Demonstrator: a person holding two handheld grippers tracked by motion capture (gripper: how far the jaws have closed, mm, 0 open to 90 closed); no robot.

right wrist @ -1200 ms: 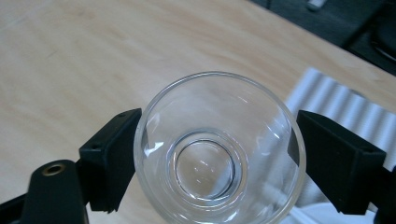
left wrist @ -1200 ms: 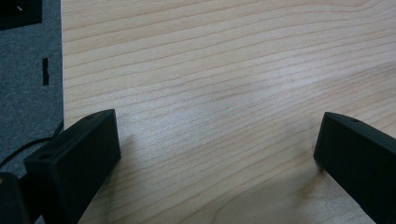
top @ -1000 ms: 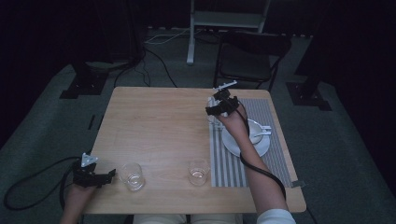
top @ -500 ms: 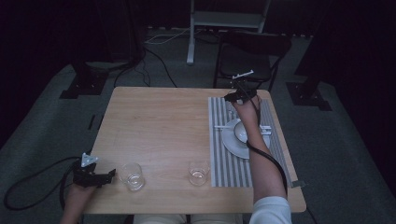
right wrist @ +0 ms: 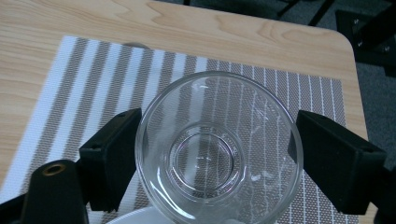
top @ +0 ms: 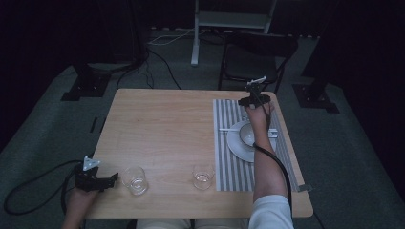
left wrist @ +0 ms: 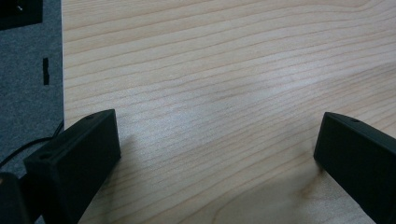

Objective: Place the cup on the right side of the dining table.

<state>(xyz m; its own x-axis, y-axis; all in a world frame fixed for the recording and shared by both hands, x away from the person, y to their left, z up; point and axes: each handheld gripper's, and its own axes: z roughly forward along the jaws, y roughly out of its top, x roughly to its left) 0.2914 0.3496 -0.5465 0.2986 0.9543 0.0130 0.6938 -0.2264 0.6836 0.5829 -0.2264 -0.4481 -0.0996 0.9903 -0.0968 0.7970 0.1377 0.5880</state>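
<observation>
From the high view I take the striped placemat [top: 241, 143] as my landmark; my right gripper [top: 254, 98] sits over its far end, beyond the white plate [top: 239, 143] that rests on the mat with a bowl [top: 248, 133] on it; a thin utensil [top: 229, 129] lies across the mat beside the plate; two empty glasses stand on the wooden table [top: 162, 124] to the left of the mat, the nearer glass [top: 203, 176] just beside its edge, the farther glass [top: 134, 180] well apart from it; my left gripper [top: 98, 179] rests at the table's near-left edge, far from the mat, close to that farther glass.

In the left gripper view the left gripper's jaws stand wide apart over bare table wood, nothing between them.

In the right gripper view the right gripper [right wrist: 215, 154] holds a clear glass tumbler [right wrist: 218, 147] between its jaws, both pressed on its sides; I look down into its mouth, with the placemat's stripes below it and the plate's rim [right wrist: 135, 217] at the bottom edge.
</observation>
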